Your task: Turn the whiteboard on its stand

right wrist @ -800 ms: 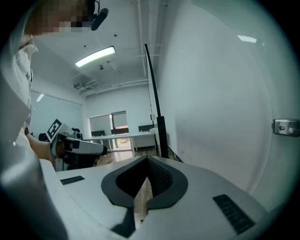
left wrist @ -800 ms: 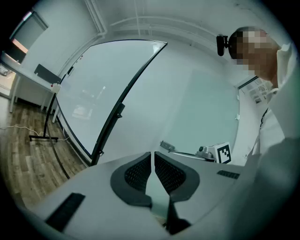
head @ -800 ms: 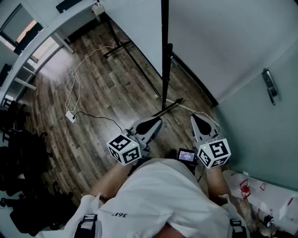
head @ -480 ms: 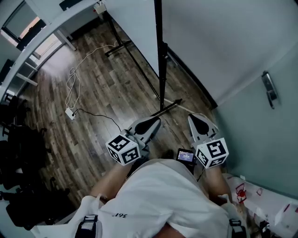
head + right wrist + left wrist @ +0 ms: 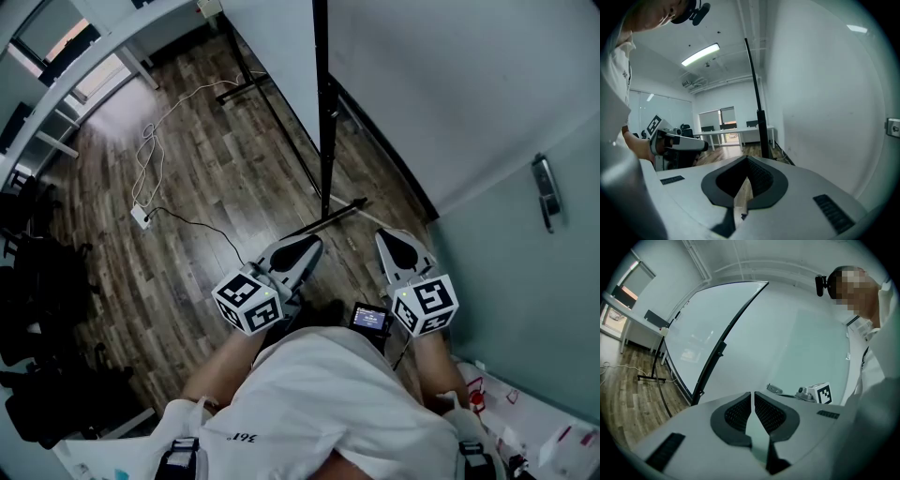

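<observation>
The whiteboard (image 5: 277,47) stands ahead of me, seen from above almost edge-on. Its black stand post (image 5: 323,112) and floor foot (image 5: 330,220) are in front of both grippers. In the left gripper view the whiteboard (image 5: 701,333) curves up at the left, pale with a dark frame. The stand post (image 5: 761,129) rises just beyond the right jaws. My left gripper (image 5: 302,251) (image 5: 753,393) is shut with only a hairline slit and nothing in it. My right gripper (image 5: 401,242) (image 5: 746,159) is shut and empty. Neither touches the board or stand.
A door with a metal handle (image 5: 547,192) is at the right, with a wall behind the board. A white cable and power strip (image 5: 141,216) lie on the wood floor at the left. A white desk (image 5: 84,66) and black chairs (image 5: 37,281) line the far left.
The head view has drifted a little, so the post sits slightly further left. Both grippers stay in about the same place in front of the body, still shut.
</observation>
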